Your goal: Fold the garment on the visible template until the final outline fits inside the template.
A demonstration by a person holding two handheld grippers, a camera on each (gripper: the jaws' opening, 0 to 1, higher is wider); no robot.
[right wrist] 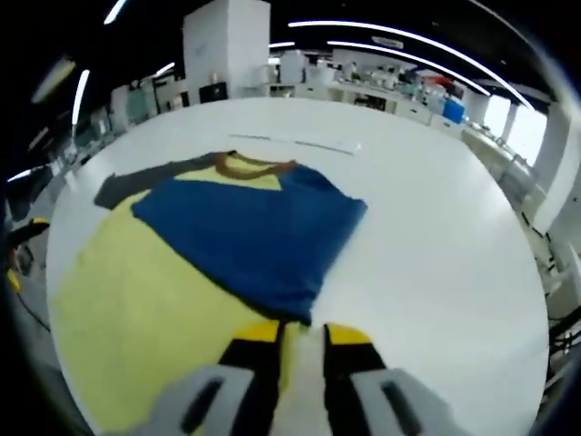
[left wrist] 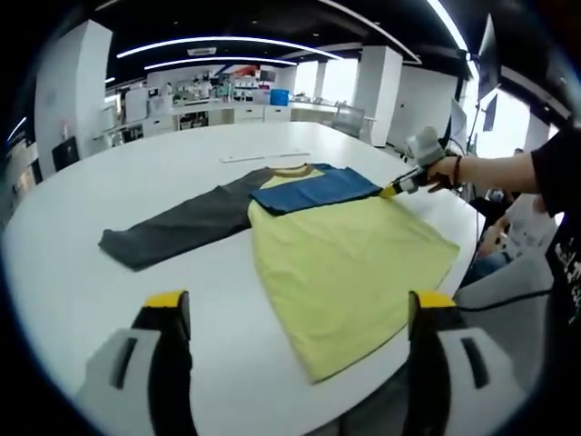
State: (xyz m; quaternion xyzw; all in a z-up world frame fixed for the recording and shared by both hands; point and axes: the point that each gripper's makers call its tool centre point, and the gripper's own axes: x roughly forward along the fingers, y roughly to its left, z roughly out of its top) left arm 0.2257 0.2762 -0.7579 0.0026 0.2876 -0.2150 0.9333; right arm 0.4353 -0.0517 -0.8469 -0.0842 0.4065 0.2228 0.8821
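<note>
On the white round table (left wrist: 82,272) lies a long-sleeved shirt (left wrist: 349,259) with a yellow body, one grey sleeve (left wrist: 177,227) spread out flat and the blue sleeve (right wrist: 250,232) folded across the chest. The right gripper (right wrist: 302,336) has its jaws nearly together, pinching the blue sleeve's edge. The left gripper (left wrist: 300,313) hangs above the table before the shirt, jaws wide apart, touching nothing.

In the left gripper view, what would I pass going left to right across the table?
Grey sleeve → yellow shirt body → the right gripper at the blue sleeve's tip → the person's hand holding it.
</note>
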